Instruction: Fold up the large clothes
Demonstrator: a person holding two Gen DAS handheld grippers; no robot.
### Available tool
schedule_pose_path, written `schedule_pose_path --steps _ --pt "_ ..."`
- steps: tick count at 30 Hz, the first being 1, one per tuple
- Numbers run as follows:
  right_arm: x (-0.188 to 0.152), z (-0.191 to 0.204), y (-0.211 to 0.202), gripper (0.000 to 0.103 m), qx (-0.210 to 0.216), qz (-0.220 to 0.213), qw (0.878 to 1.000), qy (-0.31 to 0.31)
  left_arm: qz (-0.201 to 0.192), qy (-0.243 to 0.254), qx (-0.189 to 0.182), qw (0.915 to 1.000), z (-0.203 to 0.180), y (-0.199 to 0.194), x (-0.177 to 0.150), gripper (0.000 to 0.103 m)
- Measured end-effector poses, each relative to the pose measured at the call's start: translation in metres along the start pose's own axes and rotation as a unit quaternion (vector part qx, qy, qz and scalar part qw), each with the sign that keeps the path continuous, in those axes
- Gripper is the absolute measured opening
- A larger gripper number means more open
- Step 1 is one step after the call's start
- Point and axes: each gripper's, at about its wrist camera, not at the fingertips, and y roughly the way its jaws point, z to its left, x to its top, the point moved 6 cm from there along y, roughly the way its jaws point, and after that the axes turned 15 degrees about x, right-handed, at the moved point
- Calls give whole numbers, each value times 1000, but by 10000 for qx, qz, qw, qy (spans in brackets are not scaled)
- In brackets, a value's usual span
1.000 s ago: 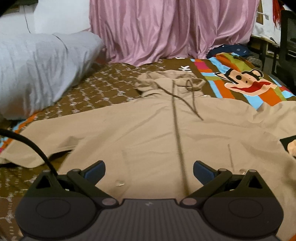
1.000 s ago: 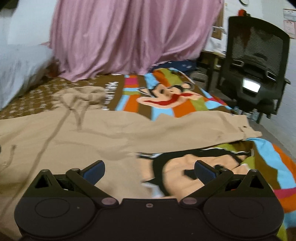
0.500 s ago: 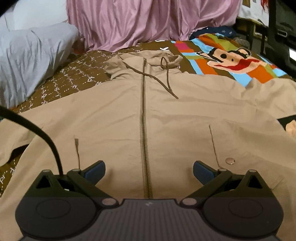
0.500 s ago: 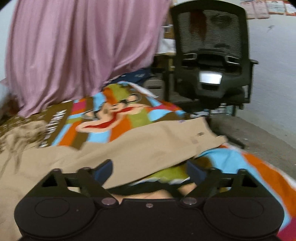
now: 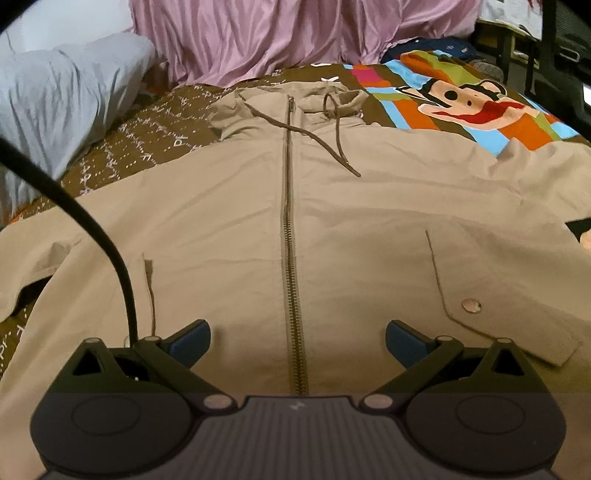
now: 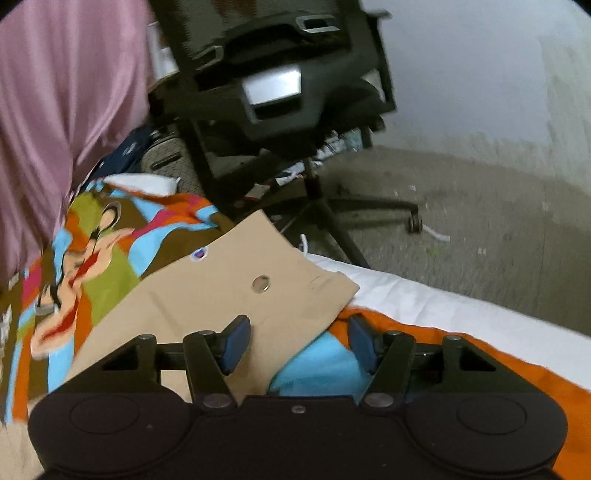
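Observation:
A beige zip-up hooded jacket point(image 5: 229, 221) lies spread flat, front up, on the bed, hood at the far end. My left gripper point(image 5: 297, 338) is open and empty above its lower front, straddling the zipper point(image 5: 290, 258). My right gripper point(image 6: 299, 341) is open over the cuff end of the jacket's right sleeve point(image 6: 236, 295), which lies near the bed's edge. Its left finger is over the sleeve fabric, its right finger over the bedsheet; nothing is gripped.
The bed has a brown patterned cover and a colourful cartoon sheet point(image 5: 461, 103). A grey pillow point(image 5: 55, 107) lies at the far left, a pink curtain point(image 5: 295, 33) behind. A black office chair point(image 6: 280, 85) stands on the floor beside the bed. A black cable point(image 5: 92, 229) crosses the left view.
My left gripper shifted from the jacket's left side to its centre over the zipper. My right gripper swung right along the sleeve to its cuff and narrowed its opening somewhat.

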Motion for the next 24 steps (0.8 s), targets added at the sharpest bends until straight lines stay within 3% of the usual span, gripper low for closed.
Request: schedule_pose_path --steps 1,3,4,6,9,13,16,18,24 --pt "3 -3 3 40 -78 -45 9999 109 37 -35 -22 10000 2 0 1 103" --pt "9 -7 3 26 -136 -151 9992 345 99 -128 -52 9999 8 0 4 103" --pt "12 -7 -1 15 -87 -238 9989 404 120 -153 -33 9998 12 0 5 103" --pt "20 3 -17 10 44 -426 9986 318 151 -120 107 9998 20 0 8 103" --pt "37 37 -50 8 230 -777 9959 -413 146 -79 275 9995 34 -4 12 103" --pt "62 111 -99 7 750 -1139 9806 -1406 106 -323 261 9991 61 -13 16 103" --pt "68 183 -140 7 1343 -1434 9583 -2077 46 -528 302 9981 85 -21 18 103" --pt "59 238 -169 7 1702 -1530 9367 -2649 14 -687 287 9972 100 -27 17 103" --pt "1 367 -230 7 2729 -1390 8706 -3850 -76 -966 285 9949 138 -38 10 103"
